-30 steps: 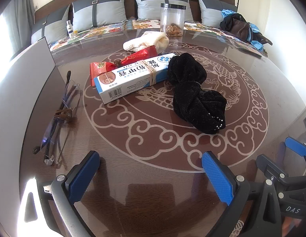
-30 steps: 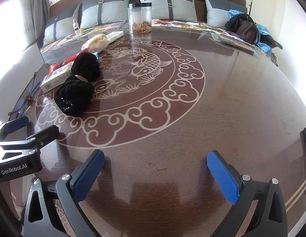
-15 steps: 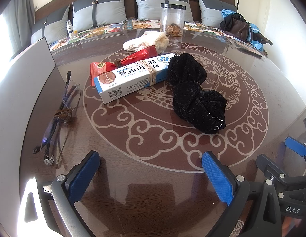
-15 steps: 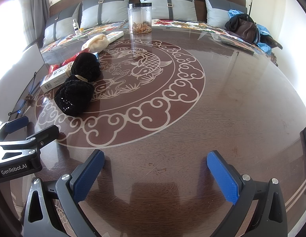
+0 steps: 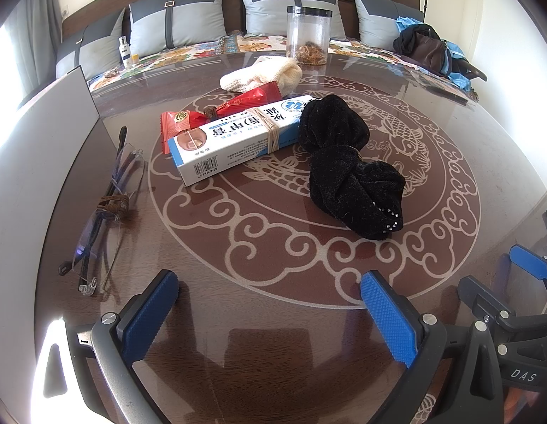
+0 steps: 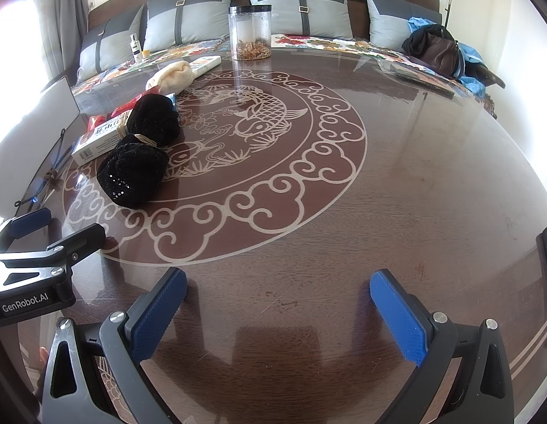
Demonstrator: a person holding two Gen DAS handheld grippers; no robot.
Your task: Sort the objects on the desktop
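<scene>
Sorting not yet begun, judging by the clutter lying bunched together. Both sets of fingers standing wide apart and gripping nothing: left gripper hovering low over the surface, right gripper doing likewise further right.

Taking the box as landmark: lying ahead of the left fingers and slightly left, long axis running diagonally from near-left to far-right, barcode end nearest, rubber band wrapped around its middle. Touching its far side, red packet. Beyond that, cream sock. Touching its right end, black velvet bundle, stretching back toward the fingers, tied at the waist. Well left of the box, glasses, lying lengthwise toward the left gripper, bound with a brown cord, just beside a white panel.

Reading the box and bundle as nearer the left gripper; from the right wrist view, sitting far off to the left. Likely calling for a forward reach by the left, with wrist turned to close across the box's short width.

Far beyond the box, clear jar, lidded, mostly empty, holding a shallow layer of brownish-orange bits at the bottom; contents too small to identify.
</scene>
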